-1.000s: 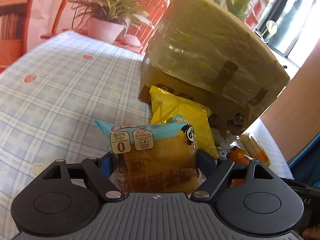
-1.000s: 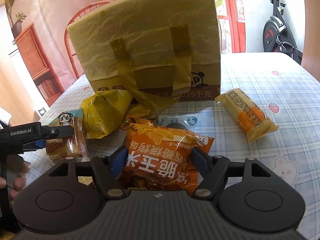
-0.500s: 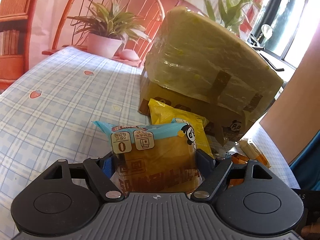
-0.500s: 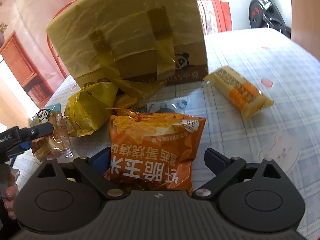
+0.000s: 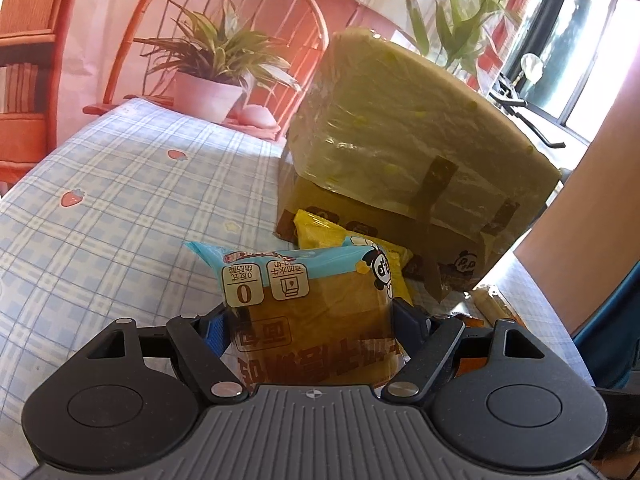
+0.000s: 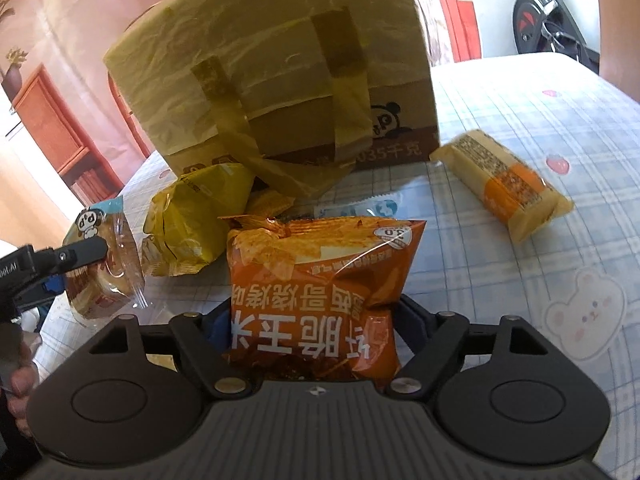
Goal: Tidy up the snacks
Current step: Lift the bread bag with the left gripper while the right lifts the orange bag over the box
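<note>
The large tape-wrapped cardboard box (image 6: pixel 280 76) blocks passage ahead. The crumpled yellow snack bag (image 6: pixel 196 220) crowds its front. Open checked tablecloth (image 5: pixel 100 208) lies left of the box.

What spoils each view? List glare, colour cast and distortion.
Left wrist: window blown out white, pink cast on the wall, fisheye bends the table edge, glare on the box wrap. Right wrist: overexposed patch at left, sheen on the orange bag, corners vignetted black.
</note>
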`<state>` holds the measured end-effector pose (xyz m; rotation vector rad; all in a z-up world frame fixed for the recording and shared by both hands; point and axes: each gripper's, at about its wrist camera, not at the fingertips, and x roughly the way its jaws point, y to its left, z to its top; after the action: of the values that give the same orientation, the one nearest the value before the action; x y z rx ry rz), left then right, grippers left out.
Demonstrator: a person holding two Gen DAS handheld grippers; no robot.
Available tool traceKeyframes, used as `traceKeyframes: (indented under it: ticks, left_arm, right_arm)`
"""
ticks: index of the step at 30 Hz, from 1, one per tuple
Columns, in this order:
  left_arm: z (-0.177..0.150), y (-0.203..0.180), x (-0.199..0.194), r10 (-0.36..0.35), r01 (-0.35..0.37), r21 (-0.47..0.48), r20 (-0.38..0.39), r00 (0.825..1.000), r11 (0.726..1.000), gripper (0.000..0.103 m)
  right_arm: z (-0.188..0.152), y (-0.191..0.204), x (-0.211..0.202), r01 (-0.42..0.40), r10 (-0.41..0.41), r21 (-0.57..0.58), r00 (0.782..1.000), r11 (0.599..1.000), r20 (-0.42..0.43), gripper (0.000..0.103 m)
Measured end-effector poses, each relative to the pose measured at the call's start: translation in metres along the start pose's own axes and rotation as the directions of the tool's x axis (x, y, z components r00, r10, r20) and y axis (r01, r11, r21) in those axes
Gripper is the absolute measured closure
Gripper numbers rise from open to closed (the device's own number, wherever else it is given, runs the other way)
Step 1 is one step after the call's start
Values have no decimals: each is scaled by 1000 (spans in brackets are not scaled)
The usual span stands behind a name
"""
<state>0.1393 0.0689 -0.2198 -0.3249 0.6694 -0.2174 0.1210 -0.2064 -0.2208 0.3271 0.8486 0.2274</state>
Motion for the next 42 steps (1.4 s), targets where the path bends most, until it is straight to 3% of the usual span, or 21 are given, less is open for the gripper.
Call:
traceKeyframes:
  ticks: [8, 25, 42]
  left_arm:
    - [7, -14, -3, -38, 37, 38, 25, 999, 999, 22]
    - [27, -23, -14, -46, 40, 73, 82, 996, 997, 22]
    - [63, -45, -31, -70, 52, 115, 157, 985, 992, 22]
  right_arm:
    - [5, -2, -14, 25, -24, -12, 999, 1000, 43, 24]
    - [30, 7, -30, 24, -17, -62, 992, 998, 123, 24]
    - [81, 5, -65, 22, 6, -102, 963, 994, 268, 24]
